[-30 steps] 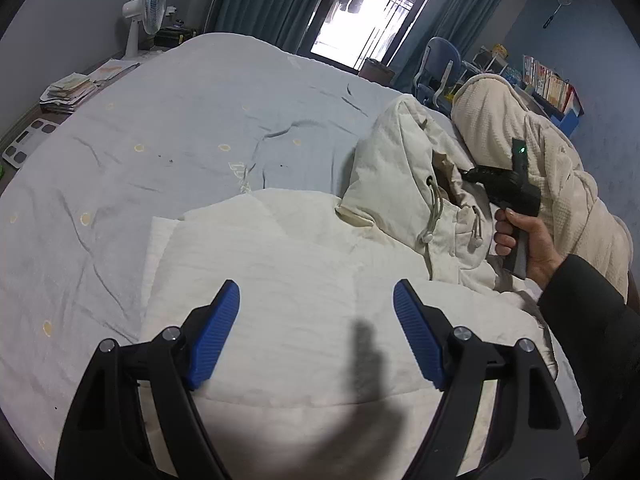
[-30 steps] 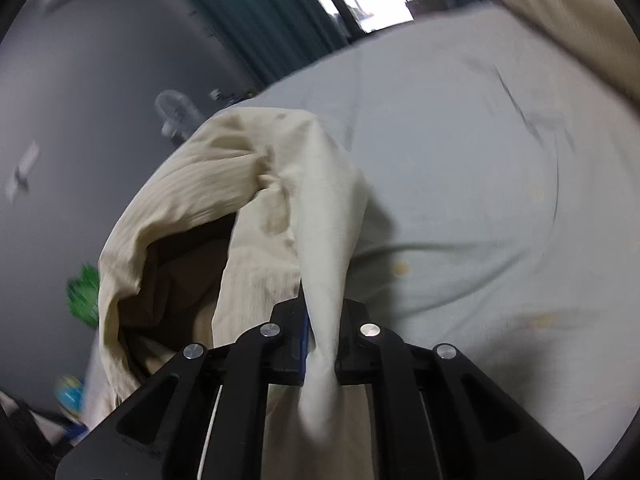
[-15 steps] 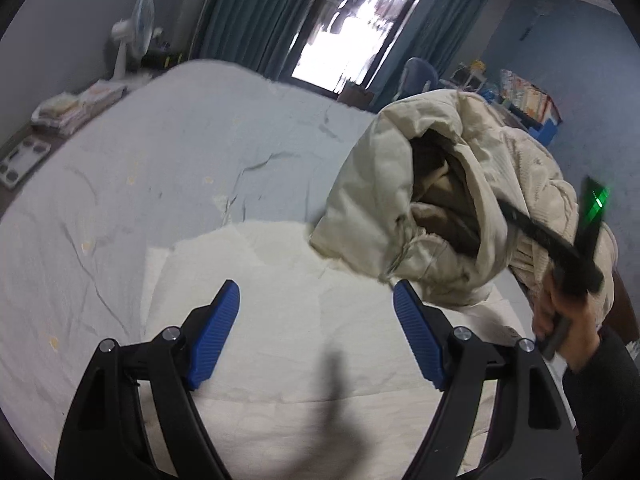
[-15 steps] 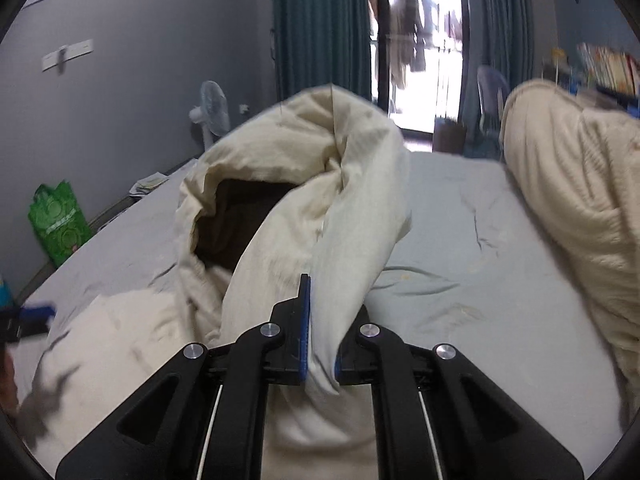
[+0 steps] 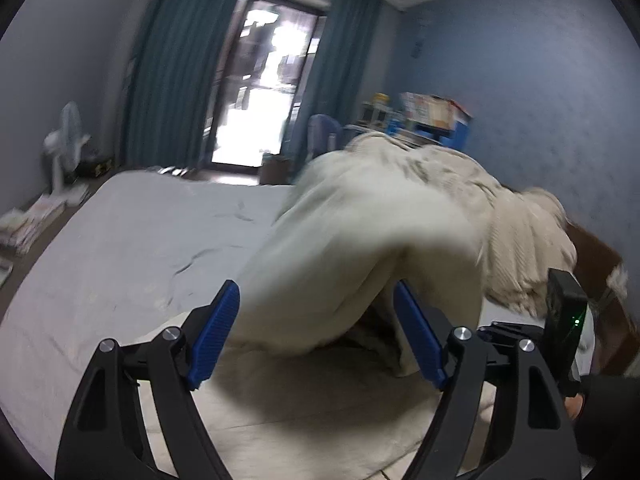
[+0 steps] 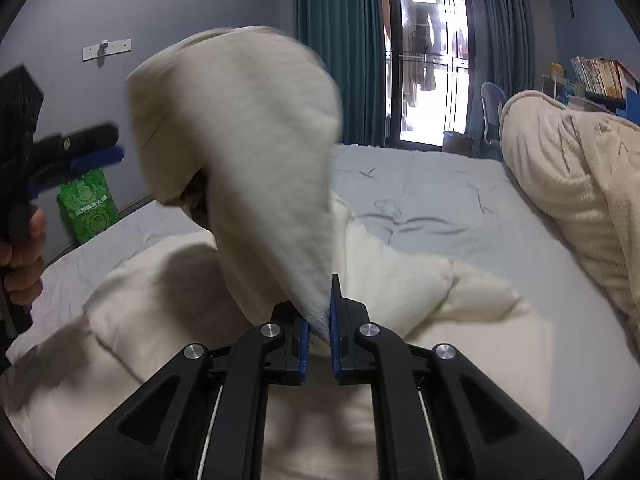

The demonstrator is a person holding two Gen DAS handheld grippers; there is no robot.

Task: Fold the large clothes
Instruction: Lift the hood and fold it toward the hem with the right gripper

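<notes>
Holding a pinch of the cream coat in our right gripper, we had its blue pads pressed together on a narrow tail of fabric. From that pinch the lifted part rose toward 11 o'clock in the right wrist view, ballooning wide at the top, so its long axis ran steeply up and away from the jaws. The rest of the coat lay spread on the bed below and to both sides of the gripper.

Our left gripper was empty, its jaws standing well apart, with the blurred raised fabric hanging just beyond them at 12 o'clock and the flat lower layer beneath. From the right wrist it showed at 9 o'clock, held level, short of the lifted cloth and not touching it.

We judged the fold to turn on this: the right hand alone carried the raised part, and the flat body lay toward 6 o'clock of it, so that part had to swing over and down onto the body. The left hand was the nearer one to steady or flatten the lower layer. A knitted blanket lay heaped at 3 o'clock, apart from the coat.
</notes>
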